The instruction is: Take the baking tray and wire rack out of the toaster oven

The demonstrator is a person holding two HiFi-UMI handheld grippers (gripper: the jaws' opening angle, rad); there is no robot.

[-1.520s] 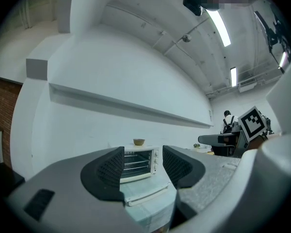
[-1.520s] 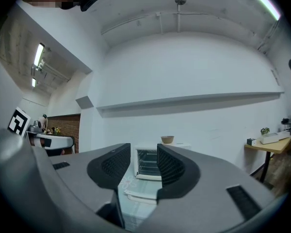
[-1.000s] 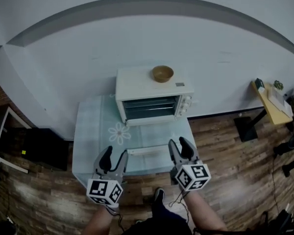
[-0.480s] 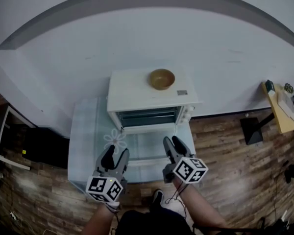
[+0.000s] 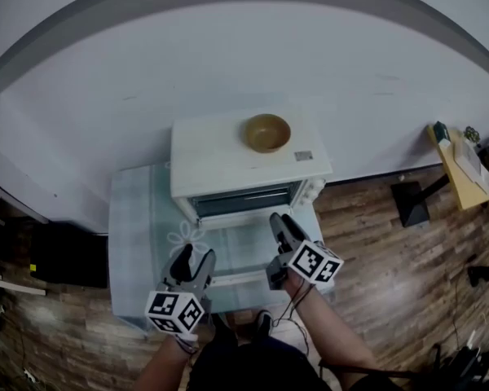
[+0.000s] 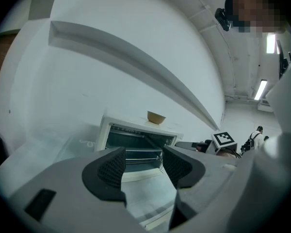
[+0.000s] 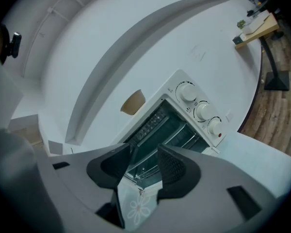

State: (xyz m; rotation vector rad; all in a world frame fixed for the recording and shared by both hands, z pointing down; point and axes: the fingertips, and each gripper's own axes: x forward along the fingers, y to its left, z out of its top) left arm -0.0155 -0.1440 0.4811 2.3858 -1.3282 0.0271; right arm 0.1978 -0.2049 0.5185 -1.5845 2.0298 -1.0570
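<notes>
The white toaster oven [image 5: 228,157] stands on the table with its glass door [image 5: 236,247] folded down and open. Inside its dark cavity I see the bars of the wire rack [image 6: 136,153] [image 7: 173,136]; I cannot make out the baking tray separately. My left gripper [image 5: 191,259] [image 6: 143,166] hovers open and empty over the door's front left edge. Over the door's right side, close to the oven mouth, my right gripper [image 5: 279,223] [image 7: 144,166] has its jaws closing slightly, with nothing between them.
A wooden bowl [image 5: 266,132] sits on top of the oven. Three knobs [image 7: 199,109] line the oven's right front. A pale checked cloth [image 5: 134,218] covers the small table. A yellow side table [image 5: 460,165] stands on the wooden floor at far right.
Both grippers have moved forward and lower toward the open oven. The right gripper has rolled and now sits over the door near the cavity.
</notes>
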